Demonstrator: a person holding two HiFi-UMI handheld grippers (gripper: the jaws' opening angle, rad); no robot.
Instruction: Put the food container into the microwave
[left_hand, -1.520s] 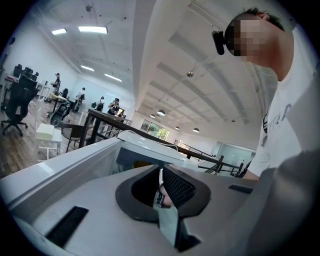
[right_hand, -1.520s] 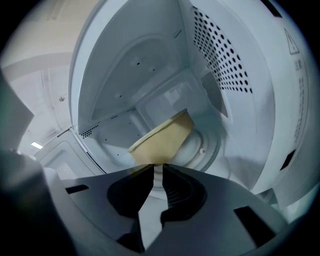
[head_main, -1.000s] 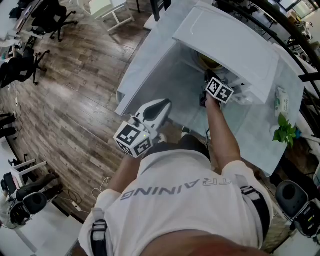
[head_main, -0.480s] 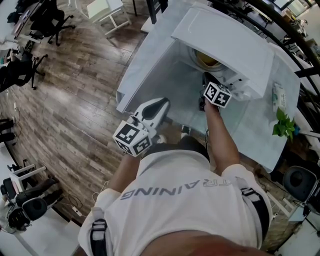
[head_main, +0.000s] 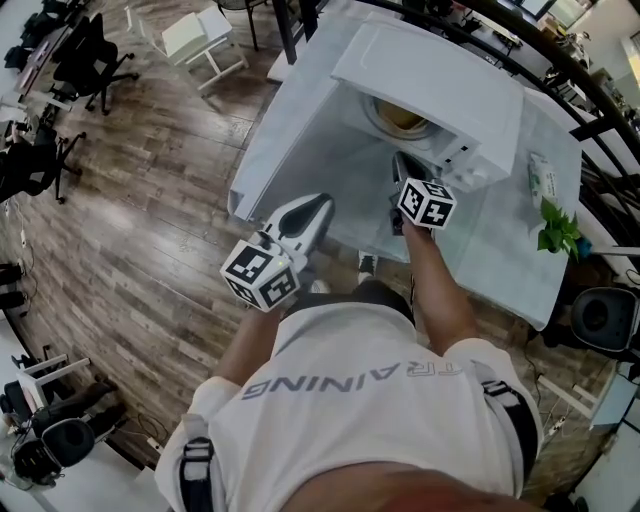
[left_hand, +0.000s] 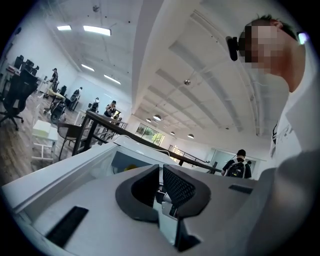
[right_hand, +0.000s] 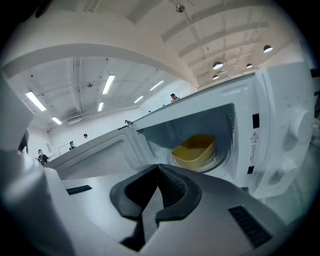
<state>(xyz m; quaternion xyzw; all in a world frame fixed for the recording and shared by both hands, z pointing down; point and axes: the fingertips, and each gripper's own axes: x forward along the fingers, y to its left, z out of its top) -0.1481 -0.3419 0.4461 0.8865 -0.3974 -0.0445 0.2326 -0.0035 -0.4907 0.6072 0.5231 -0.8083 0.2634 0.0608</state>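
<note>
Food container (right_hand: 194, 150) — a yellow open-topped tub — sits inside the microwave (right_hand: 280, 135), on the round tray in the cavity. Door (right_hand: 95, 157) stands swung wide to the left. Microwave is set towards the far edge of the worktop (head_main: 500, 250)

Right gripper (right_hand: 159, 171) hangs just in front of the opening, apart from the tub. Its fingers (right_hand: 175, 192) are pressed together with nothing between them. Left gripper (left_hand: 161, 171) is held off the near edge, close to the body. Its fingers (left_hand: 179, 187) are together too, and empty

Handling, my guess: thin moulded plastic, light, and smooth enough to slide on the tray. Walls likely flex under a hard pinch. If I had to shift it, I'd take the near wall at the rim, one finger inside and one outside, with a gentle squeeze. Probably not fragile, but it could tip if loaded unevenly

Hard to make out:
- Whether anything is in the tub. I see only its outer wall and rim
- In the head view only a sliver of the yellow shows under the microwave's top
- The back of the cavity is out of sight
- The left gripper view looks mostly at ceiling — little of the worktop there
</note>
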